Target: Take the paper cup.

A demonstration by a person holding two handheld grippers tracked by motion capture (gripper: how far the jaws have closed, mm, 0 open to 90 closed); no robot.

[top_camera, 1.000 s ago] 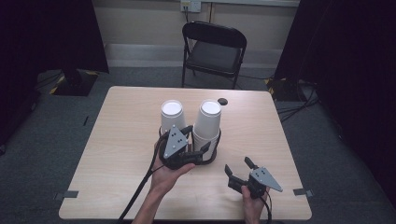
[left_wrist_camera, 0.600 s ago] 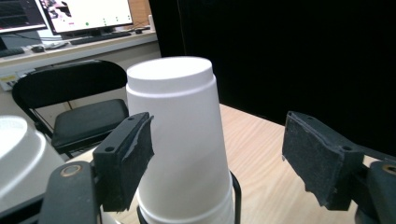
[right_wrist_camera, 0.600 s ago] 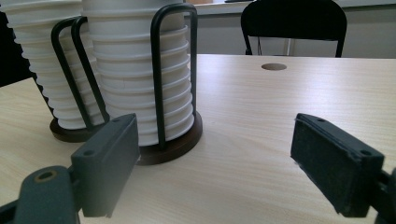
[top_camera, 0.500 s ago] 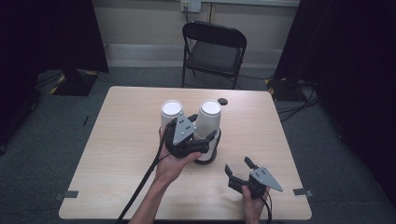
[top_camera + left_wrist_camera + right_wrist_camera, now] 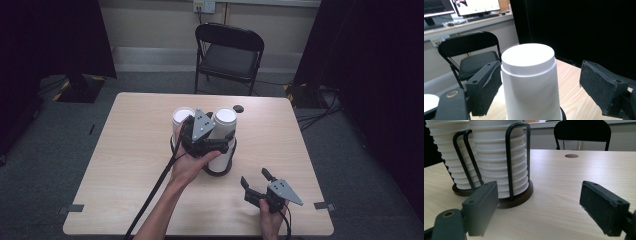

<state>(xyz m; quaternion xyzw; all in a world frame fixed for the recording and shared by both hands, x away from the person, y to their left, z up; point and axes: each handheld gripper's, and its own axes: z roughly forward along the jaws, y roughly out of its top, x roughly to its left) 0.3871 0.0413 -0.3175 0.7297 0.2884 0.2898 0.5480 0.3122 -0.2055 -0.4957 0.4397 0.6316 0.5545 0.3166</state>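
Two stacks of upside-down white paper cups stand in black wire holders at mid-table: the left stack (image 5: 183,116) and the right stack (image 5: 225,119). My left gripper (image 5: 220,144) is held up at the right stack's upper part. Its jaws have just been opening. The top cup (image 5: 529,82) stands between them in the left gripper view, with the left pad (image 5: 485,87) close to its wall and the right pad (image 5: 599,87) well apart. My right gripper (image 5: 254,177) stands open near the front right of the table, facing the stacks (image 5: 499,157), with nothing between its fingers.
A round dark brown base (image 5: 520,196) carries each wire holder. A small round hole (image 5: 238,108) lies in the tabletop behind the stacks. A black folding chair (image 5: 227,52) stands beyond the far edge. The left gripper's cable (image 5: 155,190) trails to the front edge.
My left hand has risen along the right cup stack and shifted slightly right. Its jaws have spread apart. The right gripper has stayed in place.
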